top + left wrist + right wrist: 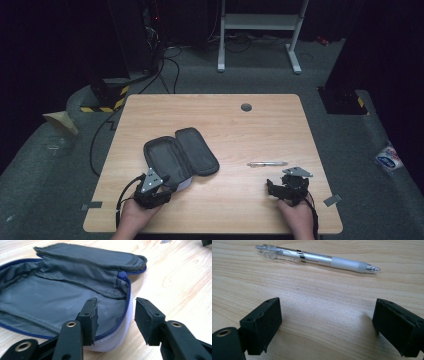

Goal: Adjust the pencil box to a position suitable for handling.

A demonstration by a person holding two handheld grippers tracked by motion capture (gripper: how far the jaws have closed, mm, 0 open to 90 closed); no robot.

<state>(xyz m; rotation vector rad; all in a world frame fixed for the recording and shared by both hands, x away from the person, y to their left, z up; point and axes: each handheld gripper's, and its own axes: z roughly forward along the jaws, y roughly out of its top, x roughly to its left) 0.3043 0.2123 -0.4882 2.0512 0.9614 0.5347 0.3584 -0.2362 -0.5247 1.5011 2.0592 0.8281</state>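
Note:
A dark grey zip pencil case (181, 151) lies unzipped and spread on the wooden table (240, 125), left of centre. In the left gripper view its grey lining (57, 297) and blue zip face me. My left gripper (169, 181) (116, 312) straddles the case's near rim. One pad sits inside the case and the other outside, and a gap shows beside the outer pad. A clear and silver pen (267, 163) (317, 258) lies flat at the right. My right gripper (289, 181) (327, 315) rests open on the table just short of it, with bare wood between its jaws.
A round cable grommet (246, 107) sits near the table's far edge. Grey tape pieces (92, 205) mark the front corners. Beyond the table stand a white frame (260, 22), floor cables and dark equipment. A plastic bag (389, 157) lies on the floor at the right.

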